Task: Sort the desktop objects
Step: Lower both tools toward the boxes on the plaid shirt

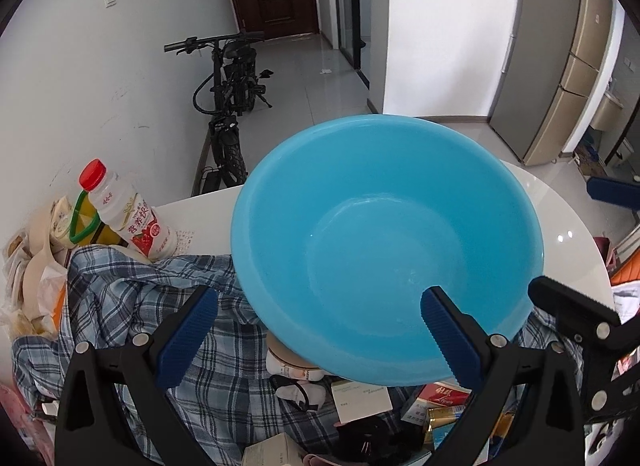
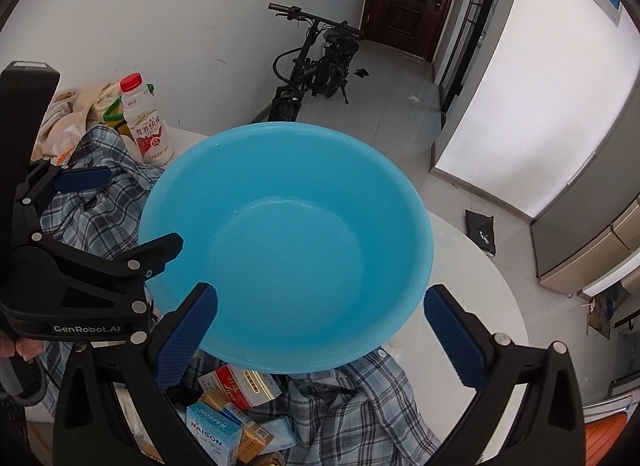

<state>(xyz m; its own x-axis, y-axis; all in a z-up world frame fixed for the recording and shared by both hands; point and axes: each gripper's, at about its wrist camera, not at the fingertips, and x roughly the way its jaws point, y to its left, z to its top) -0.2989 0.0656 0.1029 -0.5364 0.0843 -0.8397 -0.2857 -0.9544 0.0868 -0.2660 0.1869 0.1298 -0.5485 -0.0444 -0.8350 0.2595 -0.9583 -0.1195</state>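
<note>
A big empty blue plastic basin [image 1: 384, 242] stands on the white round table [image 1: 560, 225], its near rim resting on a blue plaid shirt [image 1: 132, 298]. My left gripper [image 1: 316, 338] is open and empty over the shirt, its right finger in front of the basin's near rim. My right gripper [image 2: 320, 338] is open and empty just before the basin [image 2: 288, 250]. A red-capped milk drink bottle [image 1: 128, 217] stands far left. Small boxes [image 2: 240, 394] and white socks [image 1: 296, 378] lie under the near rim.
Paper bags and a green-handled item [image 1: 36, 266] pile at the table's left edge. The other gripper shows at the right in the left wrist view [image 1: 580, 318] and at the left in the right wrist view [image 2: 80, 266]. A bicycle [image 1: 232, 97] stands beyond the table.
</note>
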